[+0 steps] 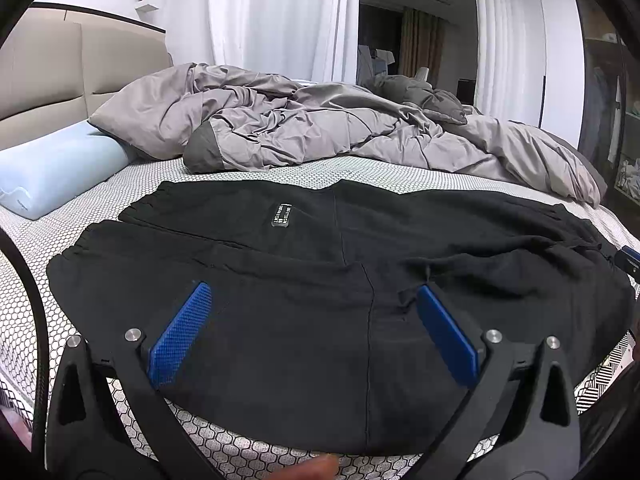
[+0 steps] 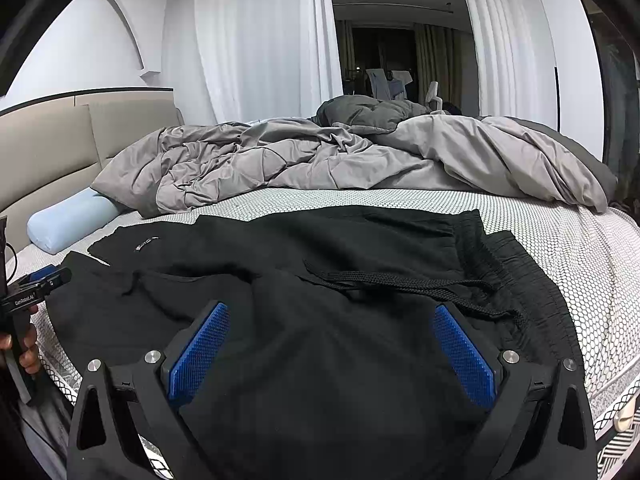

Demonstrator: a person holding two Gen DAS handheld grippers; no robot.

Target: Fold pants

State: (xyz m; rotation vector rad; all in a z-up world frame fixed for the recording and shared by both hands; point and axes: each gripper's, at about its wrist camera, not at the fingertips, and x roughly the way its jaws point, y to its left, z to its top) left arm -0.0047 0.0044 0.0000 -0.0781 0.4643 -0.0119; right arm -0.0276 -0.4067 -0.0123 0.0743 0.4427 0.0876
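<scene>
Black pants (image 1: 304,264) lie across the near edge of the bed, folded lengthwise, with a small label (image 1: 281,214) on the upper layer. In the right wrist view the pants (image 2: 320,320) show their elastic waistband (image 2: 516,264) and drawstring (image 2: 404,280) at the right. My left gripper (image 1: 312,296) is open, its blue pads spread just above the leg end of the pants. My right gripper (image 2: 332,316) is open above the waist end, holding nothing. The left gripper's tip (image 2: 44,276) shows at the left edge of the right wrist view.
The bed has a white honeycomb-patterned mattress cover (image 1: 248,172). A crumpled grey duvet (image 1: 320,128) lies behind the pants. A light blue pillow (image 1: 56,168) rests at the left by the beige headboard (image 1: 60,68). White curtains (image 2: 260,40) hang behind.
</scene>
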